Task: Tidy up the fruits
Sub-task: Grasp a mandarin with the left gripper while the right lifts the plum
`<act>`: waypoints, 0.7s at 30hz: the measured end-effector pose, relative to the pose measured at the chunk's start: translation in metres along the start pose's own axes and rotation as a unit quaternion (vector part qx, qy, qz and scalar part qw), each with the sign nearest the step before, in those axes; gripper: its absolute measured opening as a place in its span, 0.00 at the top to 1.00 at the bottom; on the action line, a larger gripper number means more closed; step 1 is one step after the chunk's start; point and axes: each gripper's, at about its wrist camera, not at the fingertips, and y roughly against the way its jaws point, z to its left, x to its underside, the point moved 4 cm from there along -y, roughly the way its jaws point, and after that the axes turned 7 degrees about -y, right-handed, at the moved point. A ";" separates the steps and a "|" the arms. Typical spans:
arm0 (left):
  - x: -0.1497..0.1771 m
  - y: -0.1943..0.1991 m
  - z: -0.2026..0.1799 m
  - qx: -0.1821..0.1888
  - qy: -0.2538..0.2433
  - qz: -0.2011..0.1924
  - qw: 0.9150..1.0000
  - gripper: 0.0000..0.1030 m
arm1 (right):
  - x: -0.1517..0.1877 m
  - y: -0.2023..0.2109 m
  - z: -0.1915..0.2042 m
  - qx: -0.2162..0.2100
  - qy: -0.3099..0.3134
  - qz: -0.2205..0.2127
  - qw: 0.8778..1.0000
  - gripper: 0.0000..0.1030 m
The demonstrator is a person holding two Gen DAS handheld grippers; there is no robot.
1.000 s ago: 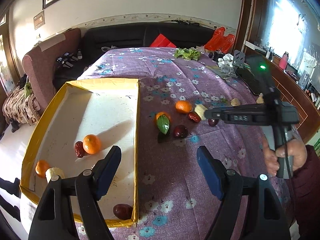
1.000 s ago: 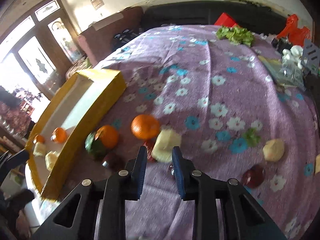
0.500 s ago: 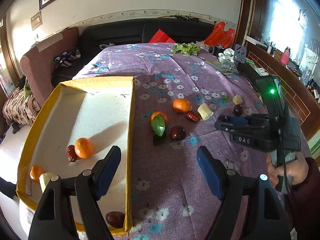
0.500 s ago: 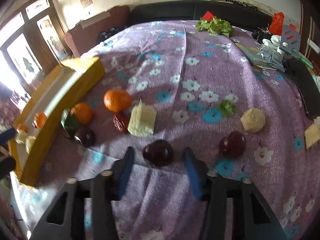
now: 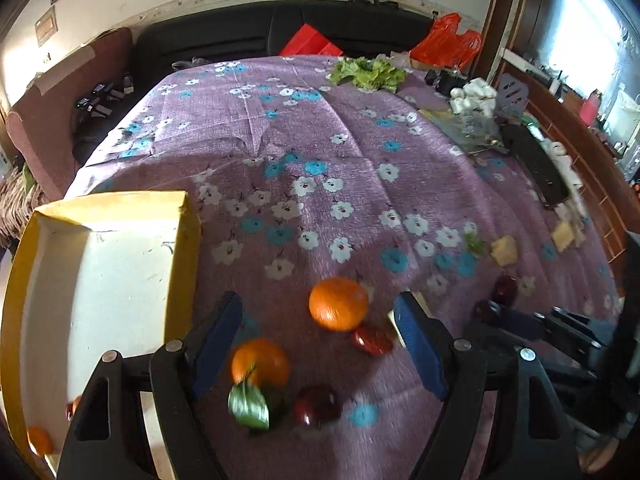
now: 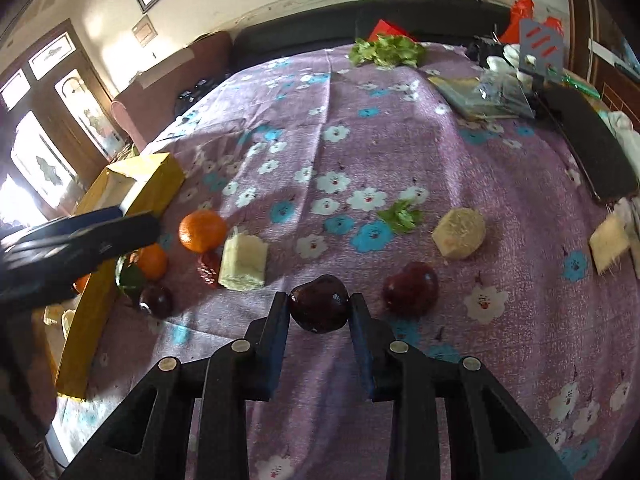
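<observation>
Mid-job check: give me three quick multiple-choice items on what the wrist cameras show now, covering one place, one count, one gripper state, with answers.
1. Where is the yellow box in the right wrist view?
A. left of the loose fruit
B. right of it
C. behind the greens

2. How many oranges lie on the cloth between the left gripper's jaws?
A. none
B. two
C. four

3. The right gripper is:
A. wide open, empty
B. closed on a dark plum
C. closed on an orange

Answers: A, the box sits at the cloth's left edge; B, one plain and one with a leaf; B, both pads press the plum's sides.
</observation>
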 end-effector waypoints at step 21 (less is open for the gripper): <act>0.030 0.058 0.008 0.051 0.048 -0.063 0.996 0.65 | -0.005 0.015 0.001 -0.011 -0.003 -0.032 0.999 0.68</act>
